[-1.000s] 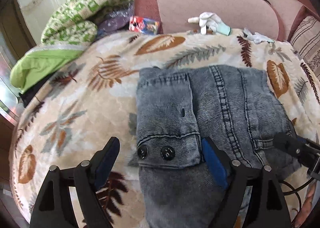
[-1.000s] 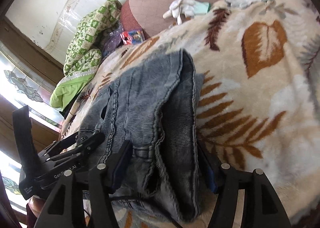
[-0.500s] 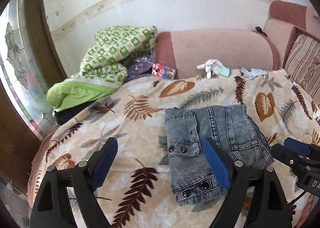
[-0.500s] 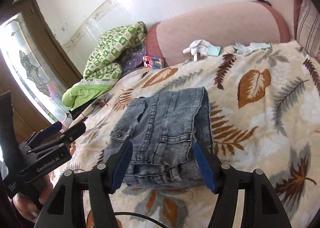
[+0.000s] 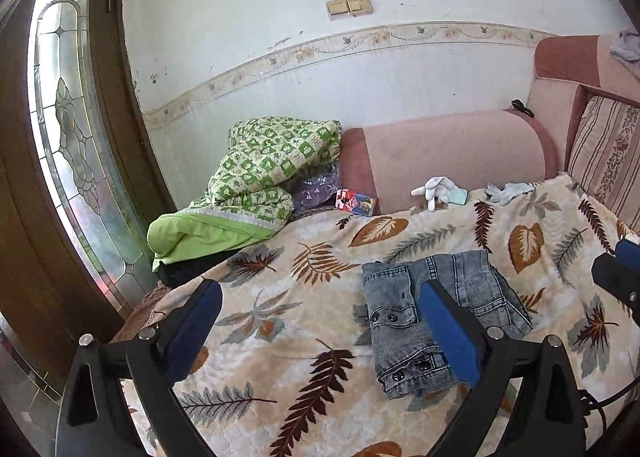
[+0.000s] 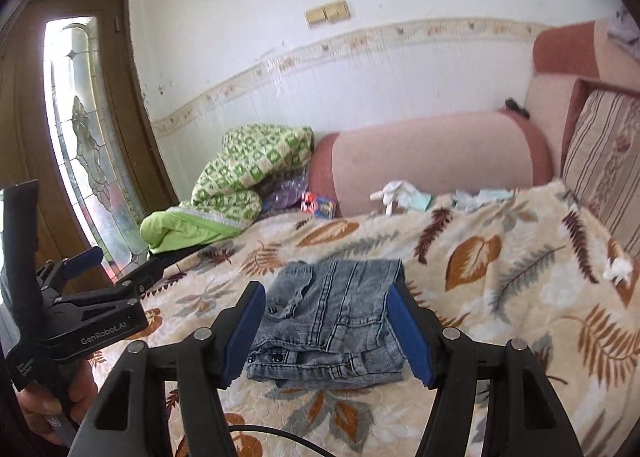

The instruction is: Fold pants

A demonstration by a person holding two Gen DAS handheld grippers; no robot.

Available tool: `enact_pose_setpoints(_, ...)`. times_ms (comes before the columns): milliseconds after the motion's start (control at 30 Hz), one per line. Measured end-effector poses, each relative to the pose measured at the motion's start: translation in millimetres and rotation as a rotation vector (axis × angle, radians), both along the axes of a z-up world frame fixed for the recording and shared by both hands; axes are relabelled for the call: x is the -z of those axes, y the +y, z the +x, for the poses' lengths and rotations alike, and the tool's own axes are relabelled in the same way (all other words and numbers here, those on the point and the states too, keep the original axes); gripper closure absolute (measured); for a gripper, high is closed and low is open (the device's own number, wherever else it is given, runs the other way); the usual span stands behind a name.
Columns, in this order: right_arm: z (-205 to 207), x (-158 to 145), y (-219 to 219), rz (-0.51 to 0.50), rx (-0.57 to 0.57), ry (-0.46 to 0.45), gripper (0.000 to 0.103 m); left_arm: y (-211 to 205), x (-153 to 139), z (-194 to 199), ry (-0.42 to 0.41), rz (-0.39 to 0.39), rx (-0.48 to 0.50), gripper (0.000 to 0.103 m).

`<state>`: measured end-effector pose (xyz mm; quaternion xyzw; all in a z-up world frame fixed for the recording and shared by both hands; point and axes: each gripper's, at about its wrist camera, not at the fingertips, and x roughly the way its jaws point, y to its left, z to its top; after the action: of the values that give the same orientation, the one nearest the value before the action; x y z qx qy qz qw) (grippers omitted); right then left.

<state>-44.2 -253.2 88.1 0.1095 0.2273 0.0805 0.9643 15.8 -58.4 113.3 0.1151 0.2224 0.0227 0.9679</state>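
Daylight enters through the tall leaded-glass door panel [image 5: 68,161] on the left, blown out to near white in the right wrist view [image 6: 76,129]. The white plastered wall [image 5: 400,69] is evenly bright, shadows soft. Both fisheye pictures bend straight lines and darken to black at the corners. The left view is sharp; the right is slightly smeared.

I see both wrist views looking forward and slightly down from above the bed, sharing the folded pants [image 5: 436,305], the blanket [image 6: 500,257] and the far wall [image 5: 400,69].
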Motion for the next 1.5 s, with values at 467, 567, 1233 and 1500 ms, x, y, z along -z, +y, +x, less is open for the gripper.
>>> enact_pose_setpoints(467,-90.7,-80.4,4.5,-0.053,0.038,-0.264,0.024,10.0,-27.1,-30.1,-0.047,-0.061,0.017,0.004)
enact_pose_setpoints(567,-95.5,-83.2,12.1,-0.063,0.029,-0.282,0.023,13.5,-29.6,-33.2,-0.054,-0.067,0.011,0.004)
enact_pose_setpoints(1233,-53.3,-35.0,37.0,-0.085,-0.064,-0.093,0.022,32.1,-26.1,-32.2,-0.043,-0.090,-0.017,0.004)
enact_pose_setpoints(1500,-46.5,-26.6,40.4,-0.097,-0.072,-0.068,0.022,34.1,-25.5,-32.8,-0.045,-0.075,-0.021,0.004)
